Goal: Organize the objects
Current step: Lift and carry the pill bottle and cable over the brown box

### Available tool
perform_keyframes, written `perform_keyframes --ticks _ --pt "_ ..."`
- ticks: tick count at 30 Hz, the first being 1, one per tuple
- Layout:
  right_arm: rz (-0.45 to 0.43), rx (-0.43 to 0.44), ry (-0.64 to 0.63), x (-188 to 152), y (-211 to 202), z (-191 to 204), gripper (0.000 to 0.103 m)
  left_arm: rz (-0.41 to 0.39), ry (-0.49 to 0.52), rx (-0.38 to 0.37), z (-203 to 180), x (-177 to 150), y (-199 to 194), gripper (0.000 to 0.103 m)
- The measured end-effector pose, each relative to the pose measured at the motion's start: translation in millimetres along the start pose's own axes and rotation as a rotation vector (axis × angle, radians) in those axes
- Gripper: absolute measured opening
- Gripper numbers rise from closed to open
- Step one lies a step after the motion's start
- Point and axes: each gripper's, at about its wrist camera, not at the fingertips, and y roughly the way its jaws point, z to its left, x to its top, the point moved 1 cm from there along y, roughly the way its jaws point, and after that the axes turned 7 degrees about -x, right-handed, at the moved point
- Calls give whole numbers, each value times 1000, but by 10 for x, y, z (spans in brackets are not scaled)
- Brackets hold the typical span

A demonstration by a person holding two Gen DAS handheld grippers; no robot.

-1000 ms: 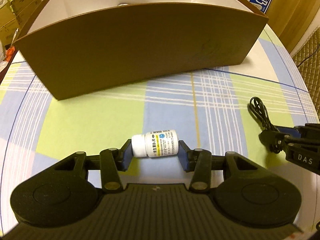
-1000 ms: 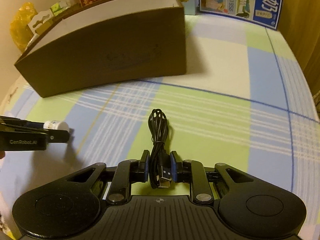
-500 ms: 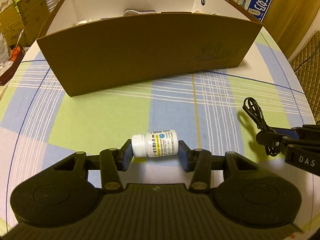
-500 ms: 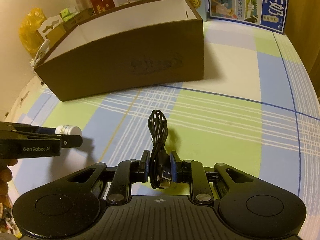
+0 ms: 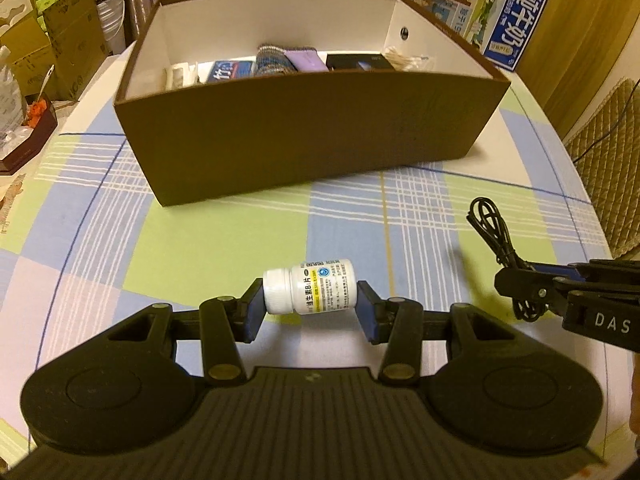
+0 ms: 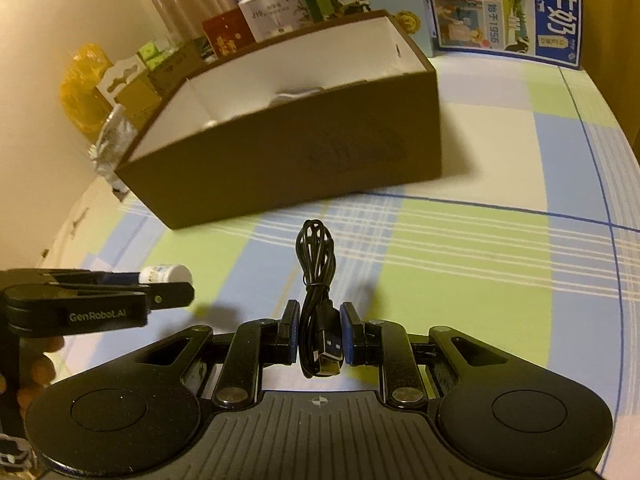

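Observation:
My left gripper (image 5: pixel 310 312) is shut on a white pill bottle (image 5: pixel 312 292), held sideways by its cap and base, well above the checked tablecloth. My right gripper (image 6: pixel 320 338) is shut on a bundled black USB cable (image 6: pixel 316 264), its plug between the pads and its loop sticking forward. Ahead of both stands a brown cardboard box (image 5: pixel 304 136) with a white inside, holding several items. In the right wrist view the left gripper (image 6: pixel 176 290) and the pill bottle (image 6: pixel 164 274) show at the left; the box (image 6: pixel 288 152) lies beyond. The right gripper (image 5: pixel 516 282) shows holding the cable (image 5: pixel 492 228) in the left wrist view.
A blue milk carton (image 6: pixel 508 4) and other boxes stand behind the brown box. Cardboard cartons (image 5: pixel 52 52) and clutter sit off the table's left side. A wooden wall (image 5: pixel 592 32) and a woven chair (image 5: pixel 604 148) are at the right. A hand (image 6: pixel 36 368) grips the left tool.
Both grippers have risen with their loads, so the box's inside and its contents have come into sight. The grips on bottle and cable are unchanged.

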Motion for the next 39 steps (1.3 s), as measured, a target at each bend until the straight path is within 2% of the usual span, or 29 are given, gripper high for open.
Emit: perform_keyframes --ticks 11,22,39 --pt "-42 102 34 332 -94 178 18 -55 17 3 10 274 -227 42" --pt "-78 121 37 681 -55 258 18 -103 49 1 8 650 -259 42" --pt "-119 139 32 1337 219 419 18 -136 99 26 154 1345 -67 42"
